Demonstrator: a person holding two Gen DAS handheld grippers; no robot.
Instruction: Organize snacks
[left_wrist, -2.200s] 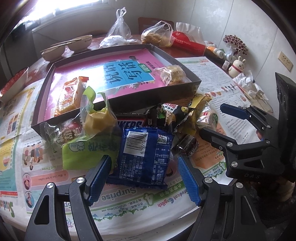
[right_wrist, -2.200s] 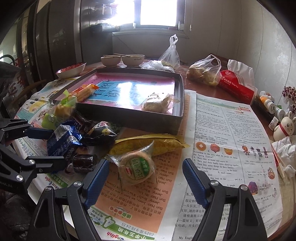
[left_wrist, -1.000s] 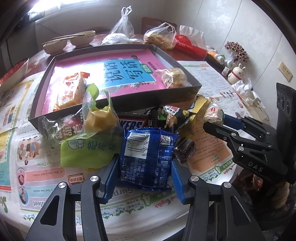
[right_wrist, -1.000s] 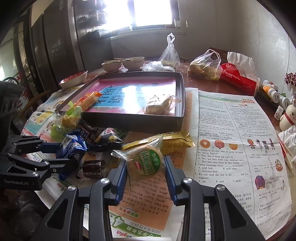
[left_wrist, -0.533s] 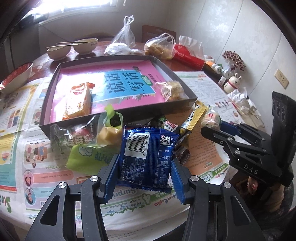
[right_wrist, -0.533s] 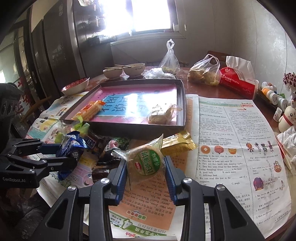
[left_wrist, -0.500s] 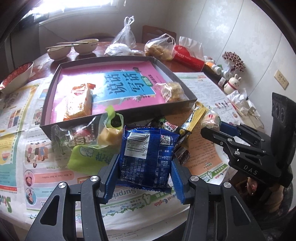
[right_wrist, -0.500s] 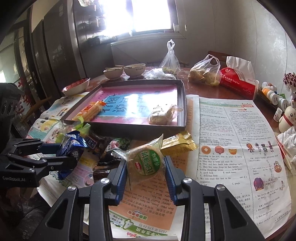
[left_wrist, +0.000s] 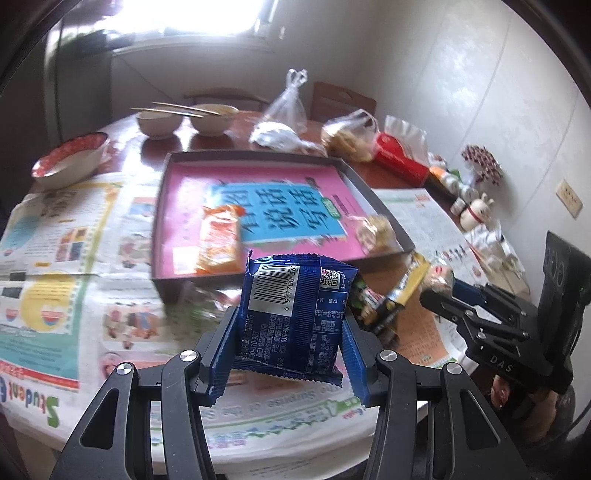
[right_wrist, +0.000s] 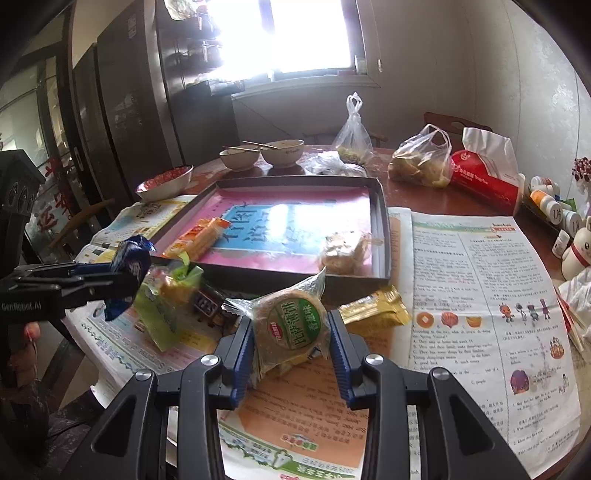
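L gripper (left_wrist: 286, 336) clamps the blue snack packet (left_wrist: 295, 314), held clear of the newspaper, just in front of the dark tray (left_wrist: 373, 192). R gripper (right_wrist: 291, 345) pinches the round green-label cake (right_wrist: 291, 326), prob. off the table too.

Both wrist views look steeply down (close in) across the same box (left_wrist: 384, 206) (right_wrist: 380, 221), from neighbouring sides.
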